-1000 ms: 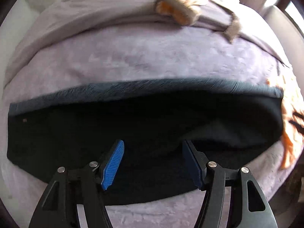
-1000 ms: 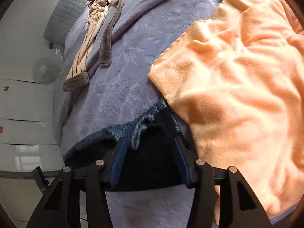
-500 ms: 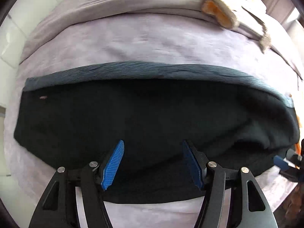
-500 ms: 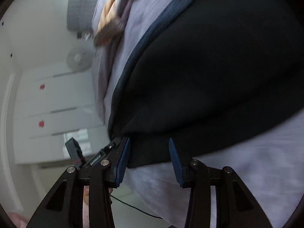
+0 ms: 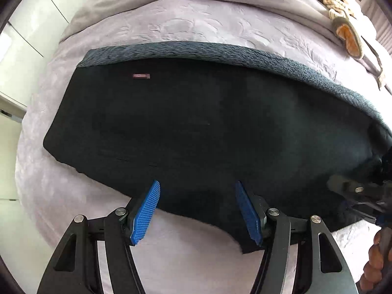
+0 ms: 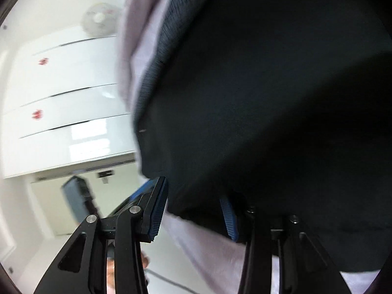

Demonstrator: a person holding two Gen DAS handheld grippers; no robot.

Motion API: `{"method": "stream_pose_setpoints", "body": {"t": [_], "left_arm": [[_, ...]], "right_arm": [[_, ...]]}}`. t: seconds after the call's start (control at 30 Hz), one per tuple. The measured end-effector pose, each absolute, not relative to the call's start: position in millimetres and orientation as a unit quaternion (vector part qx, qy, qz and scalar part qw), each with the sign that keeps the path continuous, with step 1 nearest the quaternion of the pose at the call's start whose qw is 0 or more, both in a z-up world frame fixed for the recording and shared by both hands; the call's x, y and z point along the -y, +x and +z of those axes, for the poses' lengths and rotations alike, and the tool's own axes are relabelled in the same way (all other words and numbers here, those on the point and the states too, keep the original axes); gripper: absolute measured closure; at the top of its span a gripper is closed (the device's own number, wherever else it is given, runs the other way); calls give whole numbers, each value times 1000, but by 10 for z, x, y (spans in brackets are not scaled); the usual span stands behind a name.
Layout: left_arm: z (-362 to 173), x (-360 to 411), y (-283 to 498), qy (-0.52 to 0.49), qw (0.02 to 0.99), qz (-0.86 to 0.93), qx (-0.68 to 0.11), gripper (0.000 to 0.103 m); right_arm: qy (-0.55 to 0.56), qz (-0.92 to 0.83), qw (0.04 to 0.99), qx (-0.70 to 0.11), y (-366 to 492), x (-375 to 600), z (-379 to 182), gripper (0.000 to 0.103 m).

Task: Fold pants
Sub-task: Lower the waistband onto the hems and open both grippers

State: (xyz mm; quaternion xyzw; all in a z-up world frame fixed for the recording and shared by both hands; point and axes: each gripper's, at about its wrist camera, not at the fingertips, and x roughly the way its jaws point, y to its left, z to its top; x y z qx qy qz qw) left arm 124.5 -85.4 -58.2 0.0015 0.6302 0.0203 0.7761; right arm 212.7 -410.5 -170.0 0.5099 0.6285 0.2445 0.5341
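Currently the black pants lie flat on the bed, long axis running side to side ahead of the left tool, whose blue pads stand apart, gripping nothing, straddling the near hem from above. Off to its right, the right tool sits at the pants' end, jaws closing with the dark edge between them; blur hides whether the pads press yet. Judgement: the right tool is nearer a graspable end, so the fold likely swings from there toward the far left end.
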Motion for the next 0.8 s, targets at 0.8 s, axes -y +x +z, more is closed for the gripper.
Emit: {"method": "stream_pose_setpoints", "body": {"t": [0.8], "left_arm": [[-834,1634,1161,71,787,-25,-613,19]], "right_arm": [[480,-156,670,-544,777,7503,-1120,72]]}}
